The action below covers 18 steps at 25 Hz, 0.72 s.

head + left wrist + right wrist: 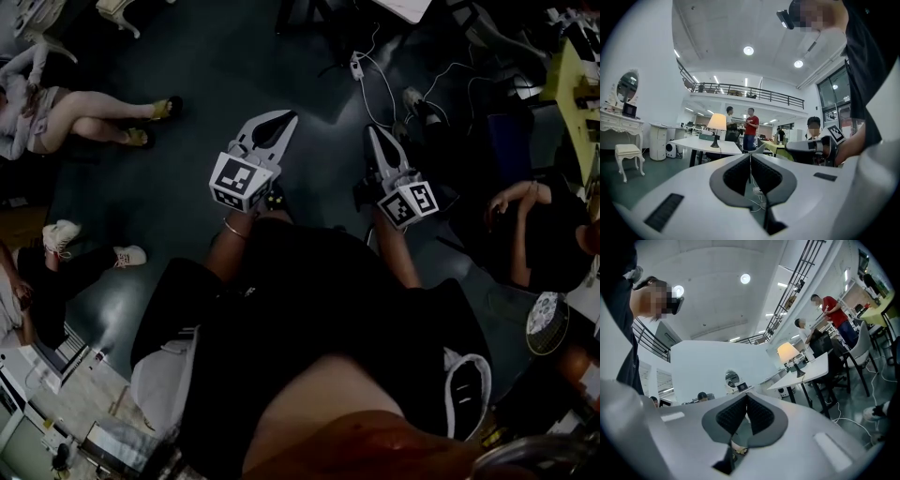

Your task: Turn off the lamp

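The lamp [716,123], lit, with a cream shade and a dark stem, stands on a white table [708,146] some way ahead across the room. In the right gripper view the lamp [788,352] shows on that same table [813,369], right of centre. My left gripper [750,157] points level toward it with its jaws shut and nothing between them. My right gripper [746,397] is also shut and empty. In the head view the left gripper [284,119] and the right gripper [373,133] are side by side over the dark floor, both far from the lamp.
Two people [751,125] stand behind the lamp table and a third person [813,127] sits to the right. A white dressing table [618,123] and stool [628,151] stand at left. A power strip [357,66] with cables lies on the floor ahead; a person's legs [103,117] stretch out at left.
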Motion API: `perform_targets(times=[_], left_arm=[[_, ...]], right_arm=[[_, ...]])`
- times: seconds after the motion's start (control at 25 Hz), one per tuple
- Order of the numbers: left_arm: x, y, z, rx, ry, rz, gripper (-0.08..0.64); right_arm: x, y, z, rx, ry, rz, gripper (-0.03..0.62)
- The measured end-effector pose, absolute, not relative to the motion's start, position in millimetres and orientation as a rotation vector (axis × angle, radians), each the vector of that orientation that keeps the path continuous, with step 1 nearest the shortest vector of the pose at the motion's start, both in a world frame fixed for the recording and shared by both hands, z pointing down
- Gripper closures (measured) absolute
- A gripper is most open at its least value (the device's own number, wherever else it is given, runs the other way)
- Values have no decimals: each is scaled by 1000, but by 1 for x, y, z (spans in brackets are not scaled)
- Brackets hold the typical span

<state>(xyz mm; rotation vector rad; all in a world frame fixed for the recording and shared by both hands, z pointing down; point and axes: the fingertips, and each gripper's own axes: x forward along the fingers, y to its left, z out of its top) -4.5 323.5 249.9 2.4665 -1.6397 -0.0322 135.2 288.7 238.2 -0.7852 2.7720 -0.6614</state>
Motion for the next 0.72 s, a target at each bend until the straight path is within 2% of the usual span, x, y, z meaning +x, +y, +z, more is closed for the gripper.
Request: perform_targets(times=[0.32,0.72], left_arm=[[-48,322,261,2441,-1621,-29,552],[-52,310,265,2454,-1585,-33,552]], right_arm=[[90,282,242,-804,2777,-679,592],[94,265,250,-866,2766,-715,592]])
